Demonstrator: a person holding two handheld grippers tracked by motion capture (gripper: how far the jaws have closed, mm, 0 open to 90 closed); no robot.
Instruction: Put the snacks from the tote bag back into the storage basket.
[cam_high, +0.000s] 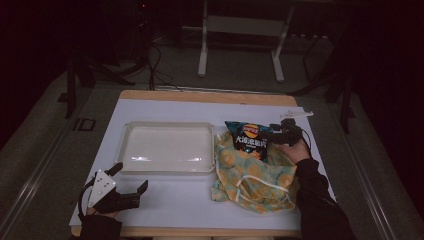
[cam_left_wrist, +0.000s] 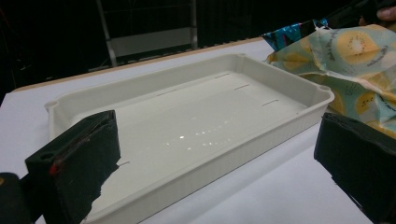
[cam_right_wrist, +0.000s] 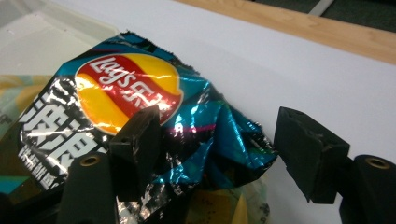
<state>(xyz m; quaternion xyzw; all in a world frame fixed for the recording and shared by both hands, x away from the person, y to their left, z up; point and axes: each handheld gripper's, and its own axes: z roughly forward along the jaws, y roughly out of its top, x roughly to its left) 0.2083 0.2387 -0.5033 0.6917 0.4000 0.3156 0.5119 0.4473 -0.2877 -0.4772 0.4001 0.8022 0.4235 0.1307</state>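
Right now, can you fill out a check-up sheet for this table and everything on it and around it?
Surface: white sheet over a wooden table.
Job's things: chip bag lying on a fruit-print cloth bag; empty white tray beside them.
Clutter: nothing seen.
Grippers: right tool open, jaws straddling the chip bag's corner; left tool open, holding nothing, near the tray.
Cables: dark cables on the floor behind the table.
Surroundings: dim room, white metal frame farther back.
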